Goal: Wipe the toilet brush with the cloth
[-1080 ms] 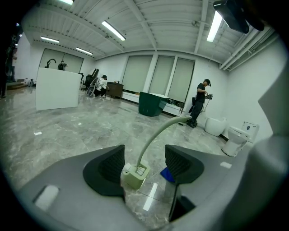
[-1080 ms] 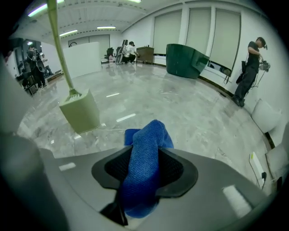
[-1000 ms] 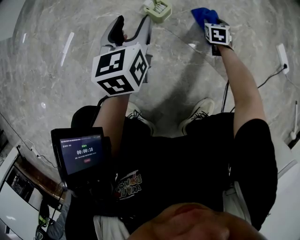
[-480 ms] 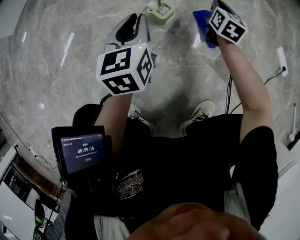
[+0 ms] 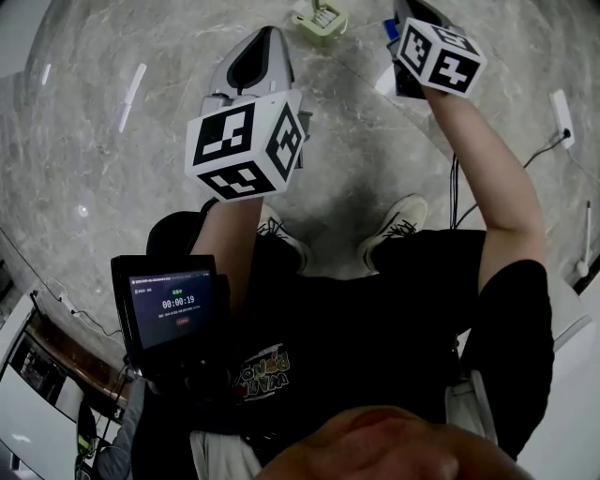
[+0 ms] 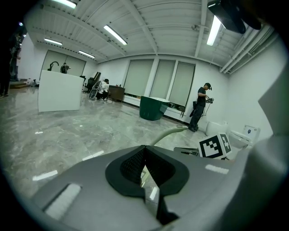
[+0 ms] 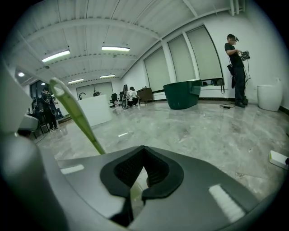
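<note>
At the centre of the left gripper view, the left hand-held gripper (image 6: 143,148) had just been closing, and its jaws stood shut tip to tip. The toilet brush (image 6: 171,131) showed there as a pale green handle that sprang from right behind those tips and curved toward the upper right of the frame. A pale sliver in the gap behind the tips lined up with it, so I judged the handle pinched between them. Fair enough: one side steadies the brush so the other can rub along it.

Low in the middle of the right gripper view, the right hand-held gripper (image 7: 143,148) was fully closed as well. No blue showed between its jaws. The same handle (image 7: 76,116) slanted down from the upper left and passed behind the jaw on that side. Up at the top right of the head view, the cloth (image 5: 388,28) was only a blue sliver against that gripper's left edge, the rest covered. Whether a fold of it was nipped in the jaws or it lay on the floor below, I could not tell.

Farther out, at the top centre of the head view, a pale green stand (image 5: 317,17) sat on the marble floor (image 5: 94,141), between the two grippers in the picture. I could not see whether the brush head was seated in it. By my reading, no wiping had begun.
</note>
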`<state>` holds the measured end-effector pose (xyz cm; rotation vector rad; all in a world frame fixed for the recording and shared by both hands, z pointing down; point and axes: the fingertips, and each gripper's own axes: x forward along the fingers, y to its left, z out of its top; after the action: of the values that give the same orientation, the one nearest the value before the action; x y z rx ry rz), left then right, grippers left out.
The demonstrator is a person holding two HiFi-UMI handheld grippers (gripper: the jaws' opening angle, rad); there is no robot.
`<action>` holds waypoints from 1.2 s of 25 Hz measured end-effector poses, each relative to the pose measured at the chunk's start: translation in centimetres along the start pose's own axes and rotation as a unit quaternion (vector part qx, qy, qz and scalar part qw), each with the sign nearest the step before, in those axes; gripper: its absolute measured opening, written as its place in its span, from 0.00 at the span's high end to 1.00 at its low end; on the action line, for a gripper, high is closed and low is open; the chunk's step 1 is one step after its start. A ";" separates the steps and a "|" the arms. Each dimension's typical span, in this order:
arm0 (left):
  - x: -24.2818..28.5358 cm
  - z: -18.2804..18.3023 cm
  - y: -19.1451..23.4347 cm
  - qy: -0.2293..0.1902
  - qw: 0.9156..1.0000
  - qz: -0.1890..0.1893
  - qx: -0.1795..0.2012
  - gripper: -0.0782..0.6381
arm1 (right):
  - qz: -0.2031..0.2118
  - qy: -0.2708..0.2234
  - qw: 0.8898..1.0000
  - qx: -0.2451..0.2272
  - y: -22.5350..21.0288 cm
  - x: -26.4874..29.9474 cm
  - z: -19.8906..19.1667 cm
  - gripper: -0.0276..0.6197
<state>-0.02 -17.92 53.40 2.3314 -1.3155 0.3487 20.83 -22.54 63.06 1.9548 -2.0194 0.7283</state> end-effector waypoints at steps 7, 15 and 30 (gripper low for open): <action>-3.1 -1.6 -0.4 0.032 0.999 0.033 -0.028 0.89 | 0.010 0.059 0.998 -0.014 2.0 -4.4 -2.2 0.96; -8.8 -4.3 -2.9 0.103 0.990 0.019 -0.090 0.88 | -0.013 0.100 0.994 0.052 7.8 -15.1 -0.5 0.96; -26.1 12.2 -9.8 0.149 0.988 -0.001 -0.045 0.88 | 0.029 0.144 0.989 0.014 18.0 -36.0 15.2 0.96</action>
<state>-4.99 -0.01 29.32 2.1079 -1.1585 0.5977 8.50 0.59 29.00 1.6955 -1.9067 0.9940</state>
